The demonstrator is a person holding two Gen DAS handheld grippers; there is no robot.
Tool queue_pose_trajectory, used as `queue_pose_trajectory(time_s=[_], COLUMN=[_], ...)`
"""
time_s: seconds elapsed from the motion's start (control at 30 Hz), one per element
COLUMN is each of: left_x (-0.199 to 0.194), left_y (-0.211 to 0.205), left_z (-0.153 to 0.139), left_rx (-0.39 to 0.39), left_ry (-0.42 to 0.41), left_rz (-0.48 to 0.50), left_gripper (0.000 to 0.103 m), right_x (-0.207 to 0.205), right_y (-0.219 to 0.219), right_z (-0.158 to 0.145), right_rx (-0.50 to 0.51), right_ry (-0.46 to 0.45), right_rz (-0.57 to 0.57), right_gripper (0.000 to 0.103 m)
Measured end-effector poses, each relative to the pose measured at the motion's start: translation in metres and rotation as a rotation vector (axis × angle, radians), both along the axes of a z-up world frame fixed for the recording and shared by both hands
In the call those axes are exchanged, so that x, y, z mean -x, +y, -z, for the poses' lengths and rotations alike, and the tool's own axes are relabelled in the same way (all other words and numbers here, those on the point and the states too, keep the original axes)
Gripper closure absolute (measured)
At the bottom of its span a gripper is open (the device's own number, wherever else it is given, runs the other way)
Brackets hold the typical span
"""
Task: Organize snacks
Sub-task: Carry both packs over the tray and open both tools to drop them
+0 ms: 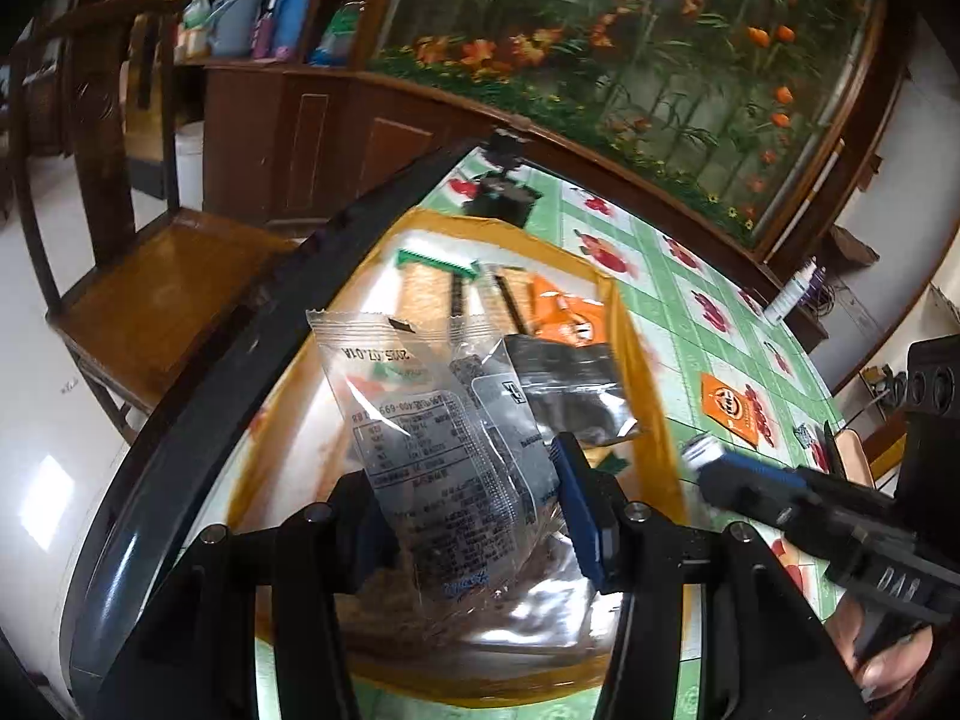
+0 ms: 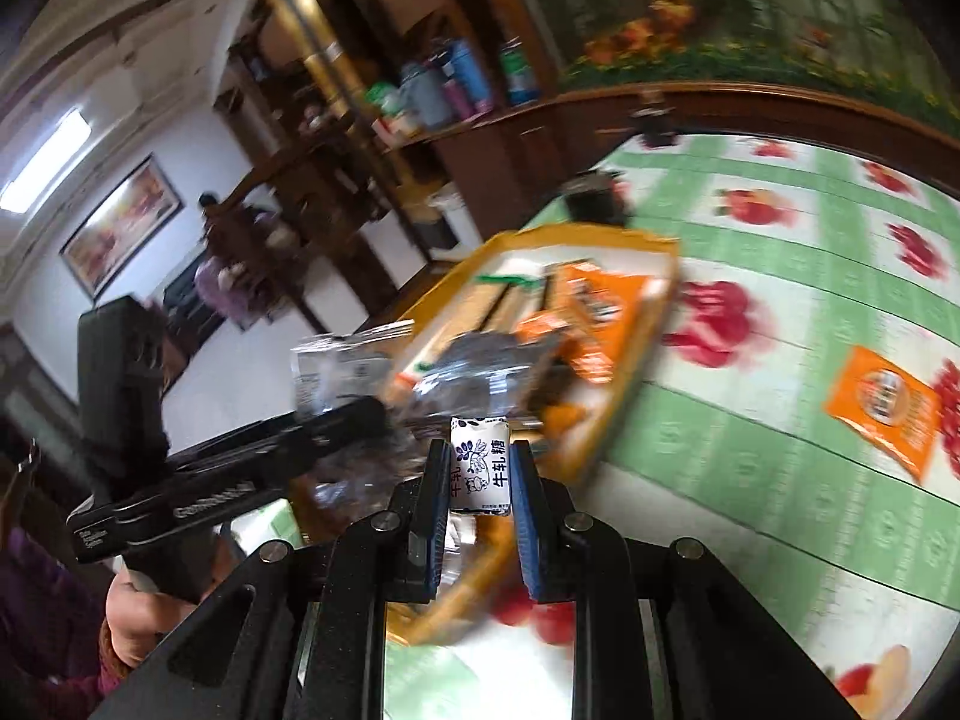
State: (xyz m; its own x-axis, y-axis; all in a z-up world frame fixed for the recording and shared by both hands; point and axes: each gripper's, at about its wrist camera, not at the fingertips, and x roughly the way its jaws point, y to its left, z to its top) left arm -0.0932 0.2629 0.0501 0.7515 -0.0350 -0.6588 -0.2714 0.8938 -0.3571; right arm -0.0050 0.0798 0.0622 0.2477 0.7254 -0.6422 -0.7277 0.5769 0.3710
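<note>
My left gripper (image 1: 474, 480) is shut on a clear plastic snack packet (image 1: 432, 420) and holds it above the yellow-rimmed tray (image 1: 648, 372). Several snack packets lie in the tray, among them an orange packet (image 1: 567, 315) and a dark packet (image 1: 570, 384). My right gripper (image 2: 480, 468) is shut on a small white nougat candy (image 2: 480, 465) with blue print, just over the tray's near edge (image 2: 618, 414). The right gripper also shows in the left wrist view (image 1: 708, 462). The left gripper and its clear packet (image 2: 336, 369) show in the right wrist view.
The table carries a green checked cloth with red fruit prints (image 2: 780, 276). One orange packet (image 1: 738, 408) lies on the cloth right of the tray, also in the right wrist view (image 2: 882, 408). A wooden chair (image 1: 150, 282) stands left of the table. A black device (image 1: 501, 192) sits behind the tray.
</note>
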Motion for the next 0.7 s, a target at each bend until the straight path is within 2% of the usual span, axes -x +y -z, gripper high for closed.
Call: queue_pose_trajectory(time_s=[0.1,0.27,0.43,0.5,0.57,0.7], left_x=[0.004,0.005,0.007,0.008,0.009,0.01], left_y=[0.005,0.01,0.012,0.014,0.014,0.012], left_z=[0.001,0.004,0.002,0.0,-0.001,-0.005], left_rx=[-0.006,0.0,0.029,0.044,0.039,0.039], left_ry=[-0.004,-0.005,-0.015,-0.024,-0.026,-0.031], left_rz=[-0.004,0.0,-0.001,0.002,0.0,-0.002], left_gripper=[0.053,0.052,0.045,0.044,0.044,0.044], right_x=[0.007,0.007,0.004,0.003,0.002,-0.004], right_y=[0.023,0.035,0.03,0.024,0.018,0.005], right_z=[0.011,0.028,0.022,0.017,0.012,0.003], right_rx=[0.043,0.09,0.067,0.034,0.007,-0.036], right_ry=[-0.015,-0.043,-0.03,-0.013,-0.006,-0.003], right_rz=[-0.022,-0.009,-0.016,-0.029,-0.026,-0.007], right_gripper=[0.081,0.081,0.08,0.075,0.063,0.058])
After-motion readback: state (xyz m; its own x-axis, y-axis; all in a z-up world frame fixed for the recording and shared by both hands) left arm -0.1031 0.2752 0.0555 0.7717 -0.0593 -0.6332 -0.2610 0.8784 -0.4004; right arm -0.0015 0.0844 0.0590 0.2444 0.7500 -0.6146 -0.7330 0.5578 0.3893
